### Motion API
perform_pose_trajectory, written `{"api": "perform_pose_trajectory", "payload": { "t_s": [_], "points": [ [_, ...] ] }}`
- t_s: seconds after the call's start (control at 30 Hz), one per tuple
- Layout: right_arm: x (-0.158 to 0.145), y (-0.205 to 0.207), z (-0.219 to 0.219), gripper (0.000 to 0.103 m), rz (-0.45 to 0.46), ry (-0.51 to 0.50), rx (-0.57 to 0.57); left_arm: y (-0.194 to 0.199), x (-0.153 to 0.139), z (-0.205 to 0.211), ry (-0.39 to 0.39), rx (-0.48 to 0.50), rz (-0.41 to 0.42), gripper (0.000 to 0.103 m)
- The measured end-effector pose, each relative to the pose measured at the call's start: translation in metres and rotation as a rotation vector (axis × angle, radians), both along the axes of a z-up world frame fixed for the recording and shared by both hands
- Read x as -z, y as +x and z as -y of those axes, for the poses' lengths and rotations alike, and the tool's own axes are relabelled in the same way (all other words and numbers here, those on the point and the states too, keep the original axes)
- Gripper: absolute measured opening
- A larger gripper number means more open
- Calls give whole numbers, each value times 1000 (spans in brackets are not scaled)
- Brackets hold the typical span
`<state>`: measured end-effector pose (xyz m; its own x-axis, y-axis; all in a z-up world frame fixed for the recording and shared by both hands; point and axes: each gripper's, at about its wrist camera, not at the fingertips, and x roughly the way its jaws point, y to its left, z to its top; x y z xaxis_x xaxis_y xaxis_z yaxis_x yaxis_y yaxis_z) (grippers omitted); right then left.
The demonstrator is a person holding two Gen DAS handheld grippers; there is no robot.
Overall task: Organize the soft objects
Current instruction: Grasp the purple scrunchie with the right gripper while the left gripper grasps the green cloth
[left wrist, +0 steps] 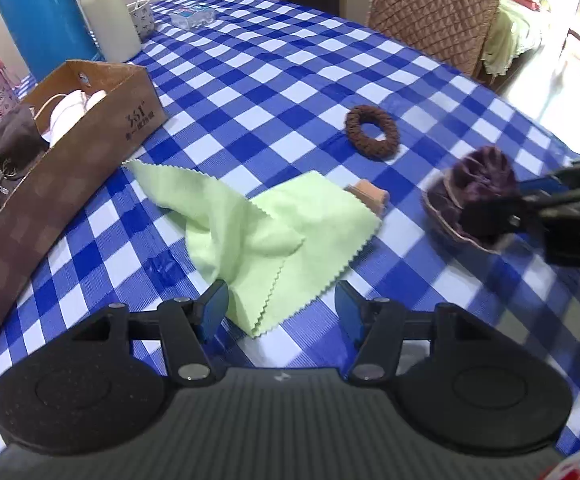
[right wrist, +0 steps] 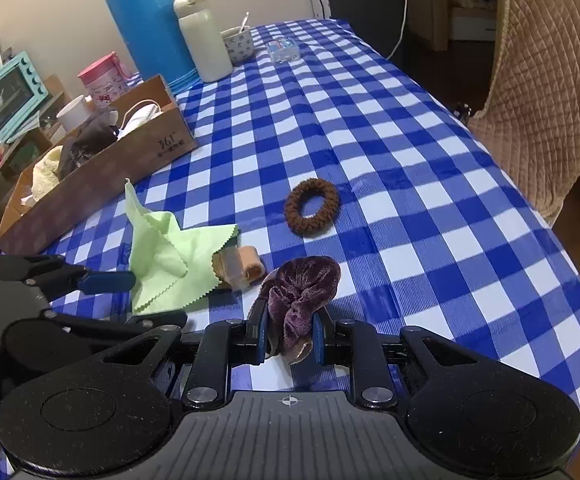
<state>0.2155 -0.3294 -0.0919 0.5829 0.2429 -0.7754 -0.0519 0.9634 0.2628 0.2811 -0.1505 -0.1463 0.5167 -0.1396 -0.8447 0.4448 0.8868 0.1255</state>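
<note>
My right gripper is shut on a purple velvet scrunchie, which also shows in the left wrist view. My left gripper is open over the near edge of a light green cloth, also in the right wrist view. A tan roll lies partly under the cloth. A brown scrunchie lies flat on the checked tablecloth beyond. A long cardboard box with soft items inside stands at the left.
A blue thermos, a cream bottle, a cup with a spoon and a small packet stand at the table's far end. A quilted chair is at the right edge. A teal mini oven stands left.
</note>
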Motion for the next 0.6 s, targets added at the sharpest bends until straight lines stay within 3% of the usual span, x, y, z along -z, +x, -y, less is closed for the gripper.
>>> {"api": "perform_pose_trajectory", "payload": {
  "t_s": [0.17, 0.33, 0.6],
  "points": [
    [2, 3, 2, 22, -5, 6, 6, 8, 1, -9, 40, -43, 43, 56],
    [4, 9, 4, 22, -2, 12, 10, 16, -7, -28, 29, -75, 60, 57],
    [3, 22, 7, 22, 5, 14, 11, 30, -9, -26, -7, 0, 81, 60]
  ]
}}
